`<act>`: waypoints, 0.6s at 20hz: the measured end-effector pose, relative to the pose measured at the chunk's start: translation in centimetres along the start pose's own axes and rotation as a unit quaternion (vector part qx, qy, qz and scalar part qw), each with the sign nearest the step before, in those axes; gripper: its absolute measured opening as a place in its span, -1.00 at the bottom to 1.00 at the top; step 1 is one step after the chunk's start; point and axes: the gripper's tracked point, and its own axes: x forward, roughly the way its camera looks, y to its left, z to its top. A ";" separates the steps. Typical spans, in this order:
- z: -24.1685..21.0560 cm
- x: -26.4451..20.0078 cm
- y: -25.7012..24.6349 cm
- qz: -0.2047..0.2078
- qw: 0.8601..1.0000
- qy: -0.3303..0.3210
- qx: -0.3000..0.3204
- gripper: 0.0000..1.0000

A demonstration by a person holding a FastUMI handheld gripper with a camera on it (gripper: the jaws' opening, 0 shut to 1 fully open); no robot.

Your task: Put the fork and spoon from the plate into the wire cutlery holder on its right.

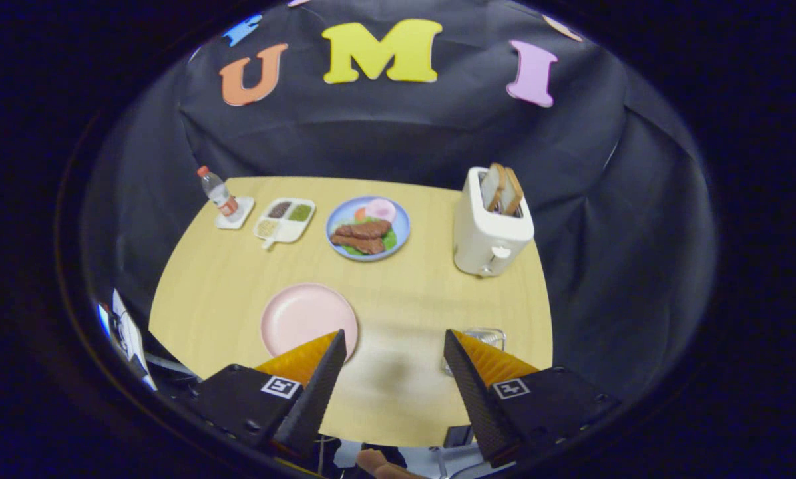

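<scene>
I have the gripper (393, 346) hanging above the near edge of the tabletop (411, 293), its fingers (318, 386) spread wide with nothing between them. The pink plate (305, 316) lies just ahead of the left finger, which covers its near rim; I see no fork or spoon on the part showing. The wire holder (488, 334) peeks out just behind the right finger tip, and I cannot tell what is in it. Beyond them stand a toaster (488, 233) with bread, a blue plate (368, 228) of food, a divided tray (283, 219) and a bottle (217, 191) on a coaster.
</scene>
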 end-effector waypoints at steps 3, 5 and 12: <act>2.4 -3.8 4.0 0.007 0.996 -0.088 -0.014 0.84; 3.8 -6.3 6.5 0.011 0.989 -0.149 -0.023 0.88; 6.2 -16.0 13.2 0.053 0.948 -0.313 0.004 0.89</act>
